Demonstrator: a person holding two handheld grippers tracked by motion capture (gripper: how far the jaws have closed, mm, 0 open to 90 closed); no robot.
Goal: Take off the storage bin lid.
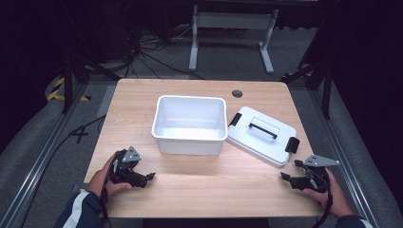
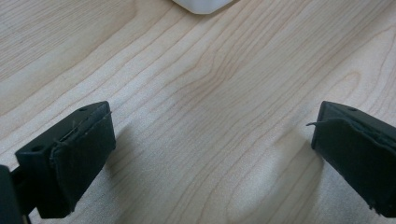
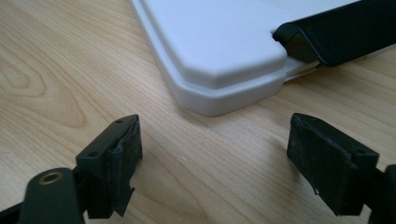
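Note:
A white plastic bin [image 1: 189, 124] stands empty in the middle of the wooden table [image 1: 199, 190]. Its white lid [image 1: 261, 135], with a black handle [image 1: 263, 129] and black side clips, lies flat just right of the bin. My left gripper [image 1: 149, 178] rests near the table's front left, open, with bare wood between its jaws [image 2: 212, 140]; a corner of the bin [image 2: 201, 5] shows ahead of it. My right gripper [image 1: 285, 176] sits at the front right, open and holding nothing [image 3: 215, 154]. A corner of the lid [image 3: 219, 70] and one black clip [image 3: 341, 30] lie right before it.
A round cable hole [image 1: 237, 93] sits near the table's far edge. Beyond the table stand a white desk frame [image 1: 232, 33] and loose cables [image 1: 142, 52] on the floor. Bare wood stretches between the two grippers along the front.

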